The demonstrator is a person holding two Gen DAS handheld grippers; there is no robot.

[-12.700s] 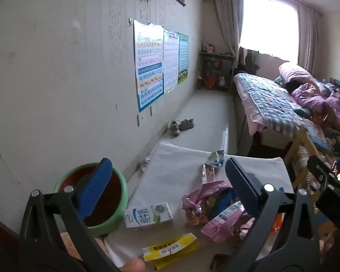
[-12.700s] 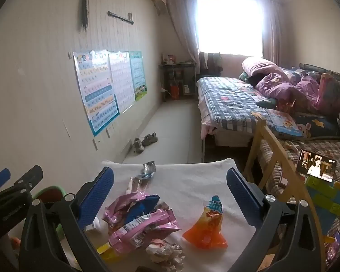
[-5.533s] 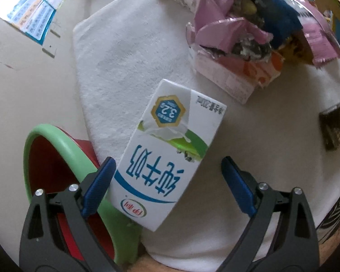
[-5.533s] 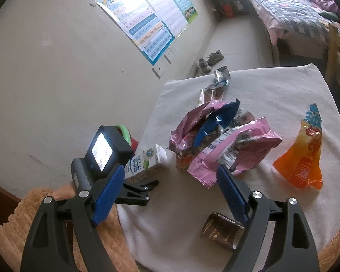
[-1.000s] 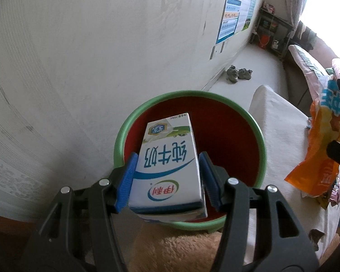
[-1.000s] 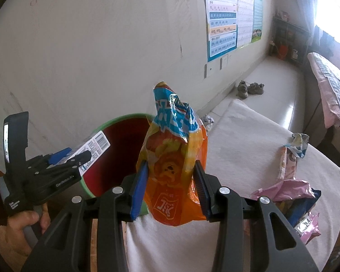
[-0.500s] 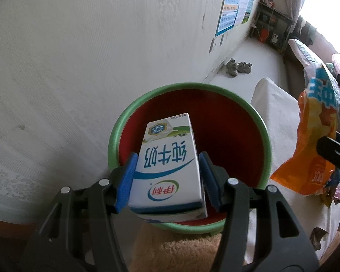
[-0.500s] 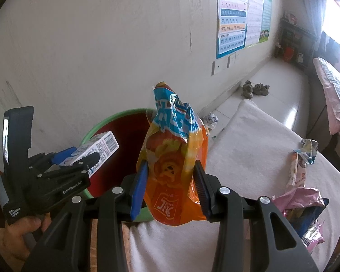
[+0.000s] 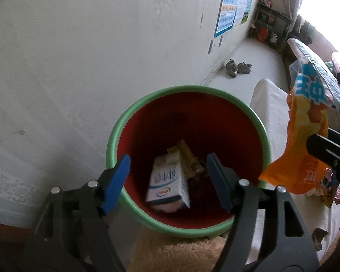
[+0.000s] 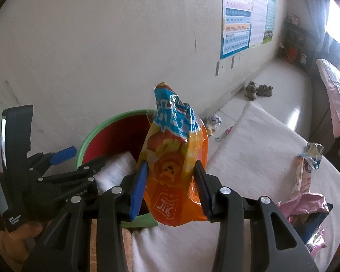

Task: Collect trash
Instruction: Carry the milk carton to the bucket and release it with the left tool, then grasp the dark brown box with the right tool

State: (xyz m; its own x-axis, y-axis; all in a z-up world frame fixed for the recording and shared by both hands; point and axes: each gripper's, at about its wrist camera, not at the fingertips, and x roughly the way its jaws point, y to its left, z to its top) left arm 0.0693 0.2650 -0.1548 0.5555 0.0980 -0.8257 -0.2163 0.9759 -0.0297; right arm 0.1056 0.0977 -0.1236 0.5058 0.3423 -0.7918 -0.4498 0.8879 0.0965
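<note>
Green-rimmed and red inside, the bin (image 9: pixel 188 158) stands against the wall at the left, and the left gripper (image 9: pixel 168 176) hangs over its mouth with jaws spread wide and nothing between them. Directly below, the milk carton (image 9: pixel 167 184) lies inside the bin beside a yellow wrapper (image 9: pixel 185 156), so at least two pieces of trash appear collected. Just right of the rim, the right gripper (image 10: pixel 171 188) pinches the orange snack bag (image 10: pixel 174 165) upright between narrowed jaws, beside the bin rather than over it. Farther right, on the white-covered table (image 10: pixel 249 140), the pink wrappers (image 10: pixel 303 206) and a torn packet (image 10: pixel 308 165) remain uncollected. By this showing the job is under halfway, with the bag likely next.
</note>
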